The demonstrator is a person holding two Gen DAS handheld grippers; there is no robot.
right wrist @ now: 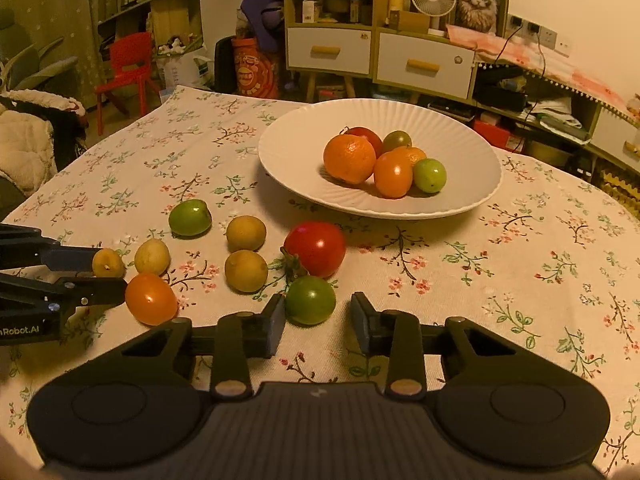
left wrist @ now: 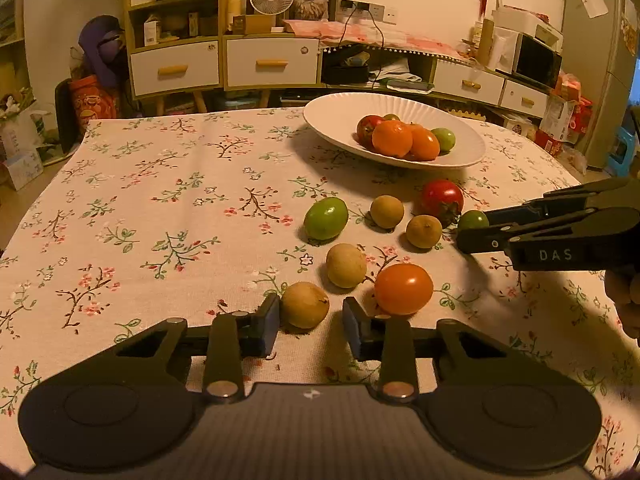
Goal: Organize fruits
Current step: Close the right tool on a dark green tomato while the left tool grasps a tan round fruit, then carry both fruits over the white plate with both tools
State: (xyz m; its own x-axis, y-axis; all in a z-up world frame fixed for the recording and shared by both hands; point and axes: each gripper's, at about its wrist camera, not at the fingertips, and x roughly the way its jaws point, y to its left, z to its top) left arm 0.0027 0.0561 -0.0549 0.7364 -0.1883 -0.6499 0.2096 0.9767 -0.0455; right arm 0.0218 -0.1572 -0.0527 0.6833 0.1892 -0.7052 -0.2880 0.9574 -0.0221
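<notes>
In the left wrist view my left gripper straddles a brown longan on the floral cloth. Its left pad touches the fruit and a narrow gap shows at the right pad. In the right wrist view my right gripper straddles a small green tomato the same way, left pad touching and right pad slightly apart. Around them lie an orange tomato, a red tomato, a green fruit and more longans. The white plate holds several fruits.
The plate sits at the far side of the table, beyond the loose fruit. Each gripper shows at the edge of the other's view, a short way apart. Cabinets, a fan, a fridge and a red chair stand beyond the table.
</notes>
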